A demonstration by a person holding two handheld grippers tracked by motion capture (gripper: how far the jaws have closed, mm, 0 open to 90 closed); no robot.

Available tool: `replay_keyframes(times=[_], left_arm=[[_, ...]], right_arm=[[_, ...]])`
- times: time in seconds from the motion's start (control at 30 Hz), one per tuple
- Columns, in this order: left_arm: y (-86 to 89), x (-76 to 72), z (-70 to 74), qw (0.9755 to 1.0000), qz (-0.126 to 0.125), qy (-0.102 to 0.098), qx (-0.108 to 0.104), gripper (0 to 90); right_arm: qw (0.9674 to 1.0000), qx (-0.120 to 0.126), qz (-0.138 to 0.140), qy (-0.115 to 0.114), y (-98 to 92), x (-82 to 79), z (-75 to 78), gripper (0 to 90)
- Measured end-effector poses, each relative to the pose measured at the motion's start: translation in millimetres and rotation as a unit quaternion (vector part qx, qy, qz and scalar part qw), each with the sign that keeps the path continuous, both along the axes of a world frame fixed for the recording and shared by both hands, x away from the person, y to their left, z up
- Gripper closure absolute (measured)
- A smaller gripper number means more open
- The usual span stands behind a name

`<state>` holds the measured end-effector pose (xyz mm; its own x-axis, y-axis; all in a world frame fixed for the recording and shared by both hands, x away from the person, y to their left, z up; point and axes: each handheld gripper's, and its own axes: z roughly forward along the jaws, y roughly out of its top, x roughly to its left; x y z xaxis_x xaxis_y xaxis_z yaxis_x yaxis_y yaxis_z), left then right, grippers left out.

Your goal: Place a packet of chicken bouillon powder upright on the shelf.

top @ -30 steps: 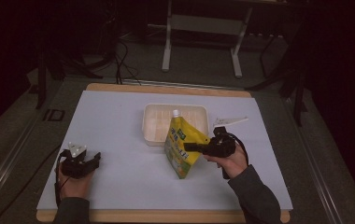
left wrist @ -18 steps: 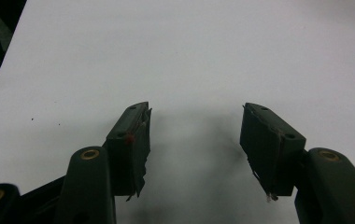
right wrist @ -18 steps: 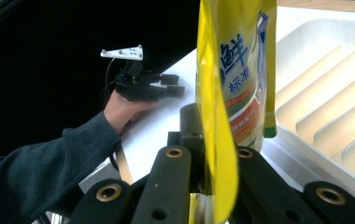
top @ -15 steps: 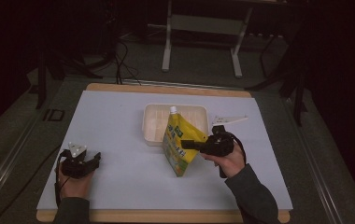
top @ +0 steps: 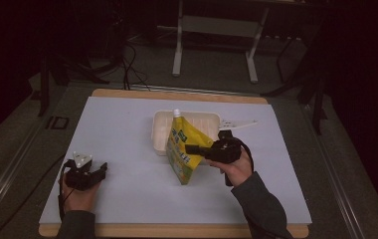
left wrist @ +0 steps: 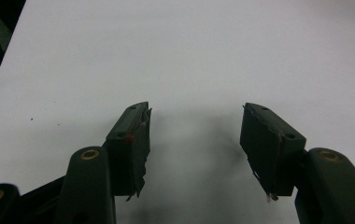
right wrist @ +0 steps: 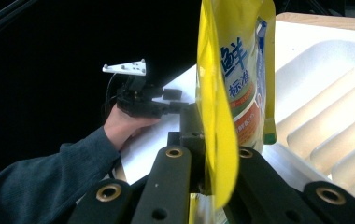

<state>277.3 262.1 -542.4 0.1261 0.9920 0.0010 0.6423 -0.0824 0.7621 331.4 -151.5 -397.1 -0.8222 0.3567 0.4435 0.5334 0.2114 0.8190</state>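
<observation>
My right gripper [top: 193, 149] is clenched on a glossy yellow plastic refill pouch [top: 183, 151] with a white screw spout at its top. In the right gripper view [right wrist: 215, 154] both black jaws press flat against the pouch's thin edge, and the printed face with blue lettering rises straight up from between them. From above, the pouch stands nearly upright, tilted a little, its bottom corner down on the pale sheet [top: 127, 129] covering the wooden-edged table [top: 177, 230]. Just beyond my jaw tips, behind the pouch, sits a shallow cream ribbed plastic tray [top: 159, 130]; the pouch's upper part overlaps its front wall in the high view, and I cannot tell whether the two touch. A small white flat piece [top: 236, 122] lies past the tray's far corner, on my right gripper's outer side.

My left gripper [top: 95, 172] is released: in the left gripper view [left wrist: 195, 135] the jaws stand well apart over the bare sheet with nothing between them. It rests low, well apart from the pouch, off toward the table's near left.
</observation>
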Motion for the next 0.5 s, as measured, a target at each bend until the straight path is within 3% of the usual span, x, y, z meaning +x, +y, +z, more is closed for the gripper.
replay_keyframes(times=[0.5], left_arm=[[-0.1,0.0,-0.1,1.0000,0.000,-0.001,0.000,42.3]], right_arm=[[0.9994,0.000,-0.035,-0.007,10.6,9.5,-0.1,90.0]])
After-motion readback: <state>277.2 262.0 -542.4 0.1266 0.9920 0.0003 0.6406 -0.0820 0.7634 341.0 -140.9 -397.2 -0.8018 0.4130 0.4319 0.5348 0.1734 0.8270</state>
